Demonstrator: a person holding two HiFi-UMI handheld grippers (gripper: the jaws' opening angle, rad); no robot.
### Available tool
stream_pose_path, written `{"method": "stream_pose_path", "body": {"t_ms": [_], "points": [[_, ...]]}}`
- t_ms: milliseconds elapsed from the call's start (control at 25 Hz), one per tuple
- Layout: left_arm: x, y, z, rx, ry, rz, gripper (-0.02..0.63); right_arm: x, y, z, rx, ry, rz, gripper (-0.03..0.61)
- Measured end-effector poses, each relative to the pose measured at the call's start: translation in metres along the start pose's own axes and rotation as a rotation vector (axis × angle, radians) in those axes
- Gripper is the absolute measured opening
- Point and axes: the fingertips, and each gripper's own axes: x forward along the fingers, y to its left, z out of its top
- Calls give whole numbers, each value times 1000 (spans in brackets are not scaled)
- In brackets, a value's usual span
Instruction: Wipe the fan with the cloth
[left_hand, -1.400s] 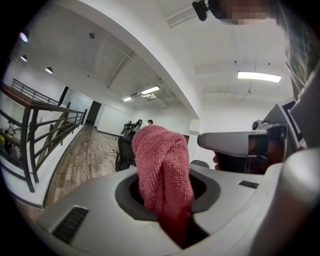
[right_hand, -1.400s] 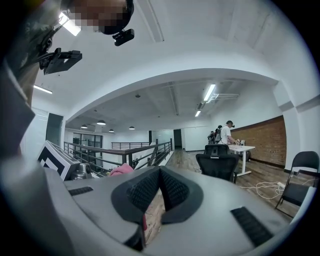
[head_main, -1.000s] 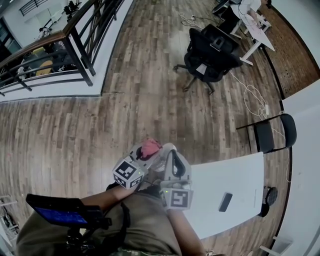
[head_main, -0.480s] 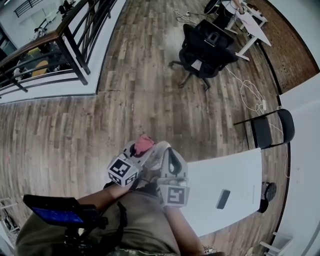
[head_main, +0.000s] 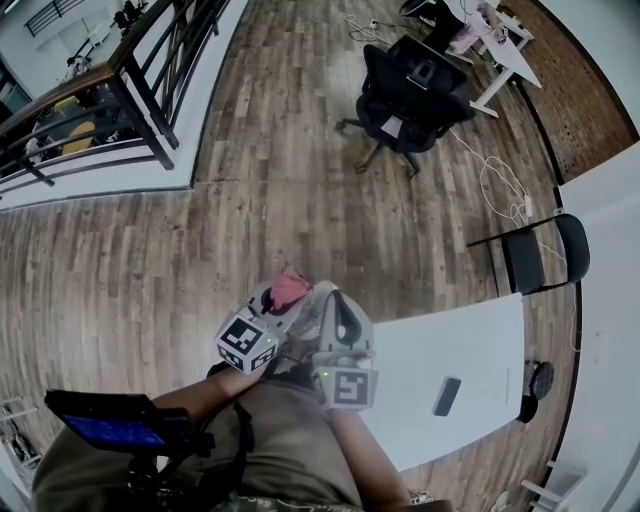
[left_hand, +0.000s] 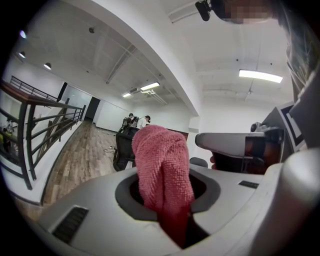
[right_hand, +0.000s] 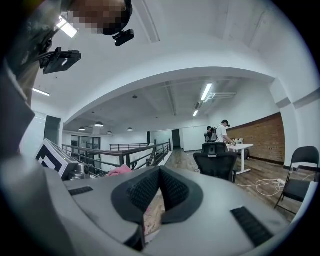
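A pink terry cloth (head_main: 290, 287) sticks up from my left gripper (head_main: 280, 300), which is shut on it; in the left gripper view the cloth (left_hand: 162, 175) fills the gap between the jaws (left_hand: 167, 205). My right gripper (head_main: 335, 305) is held right beside the left one, close to the person's body. Its jaws (right_hand: 159, 187) are shut with nothing between them. From the right gripper view the cloth (right_hand: 120, 171) shows to the left. No fan appears in any view.
A white table (head_main: 470, 340) with a dark phone (head_main: 447, 397) stands at the right. A black office chair (head_main: 410, 95) and floor cables (head_main: 500, 185) lie ahead, a folding chair (head_main: 545, 260) at the right, a railing (head_main: 150, 90) at the upper left.
The head view has shifted slightly. Both grippers stay side by side, the left still holding the cloth.
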Motion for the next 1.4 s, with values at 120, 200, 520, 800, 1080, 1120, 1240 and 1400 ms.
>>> {"method": "stream_pose_path", "body": {"t_ms": [120,200,520,800,1080,1120,1240,1400], "points": [[0,-2,-3,-2,5,-2,89,-3,-1,9,-21,-55,-1,0],[-1,-1,-3,0,4,0,89,-9,0,29,-72,-143,-11,0],[-6,-3,-2,7,4,-14,89,-27,6,75,-173,-345,-42,0],[-6,-5,-7,3,15,-28,89,-29,6,64,-175,-326,-58,0],[3,-7,-13,-42,7,-57,89,-26,3,53,-182,-292,-74,0],[5,-9,-13,-44,4,-65,89,-26,2,52,-182,-289,-77,0],[14,-17,-14,-50,5,-94,89,-26,0,52,-193,-280,-83,0],[25,-23,-13,-49,-5,-124,89,-27,1,54,-195,-273,-92,0]]}}
